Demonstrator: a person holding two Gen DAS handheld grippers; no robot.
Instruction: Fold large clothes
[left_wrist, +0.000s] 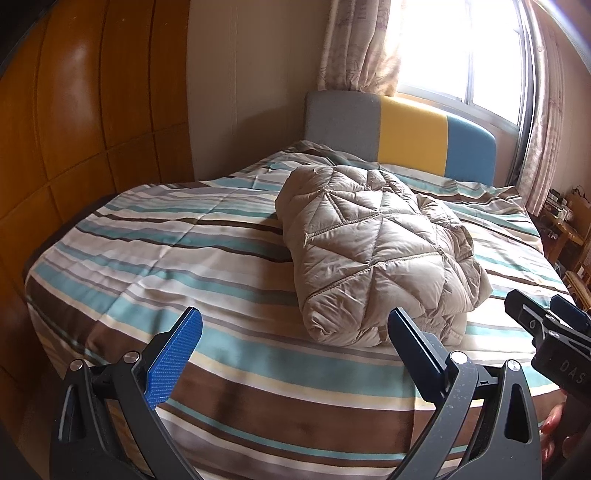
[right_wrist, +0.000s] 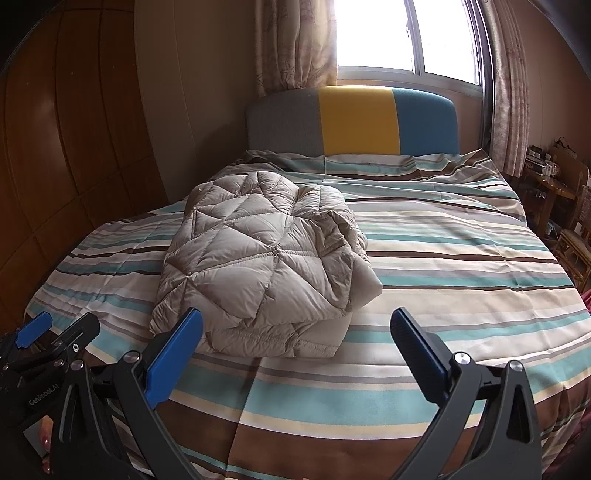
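A beige quilted down jacket (left_wrist: 373, 251) lies folded into a thick bundle on the striped bed; it also shows in the right wrist view (right_wrist: 266, 273). My left gripper (left_wrist: 295, 325) is open and empty, held above the near edge of the bed, just short of the jacket. My right gripper (right_wrist: 295, 325) is open and empty, to the right of the jacket's near edge. The right gripper shows at the right edge of the left wrist view (left_wrist: 546, 325). The left gripper shows at the left edge of the right wrist view (right_wrist: 55, 332).
The bed (right_wrist: 443, 258) has a striped brown, teal and cream cover and a grey, yellow and blue headboard (right_wrist: 354, 118). A wooden wardrobe (left_wrist: 74, 129) stands to the left. A window with curtains (right_wrist: 406, 37) is behind. Wooden furniture (right_wrist: 554, 192) stands at the right.
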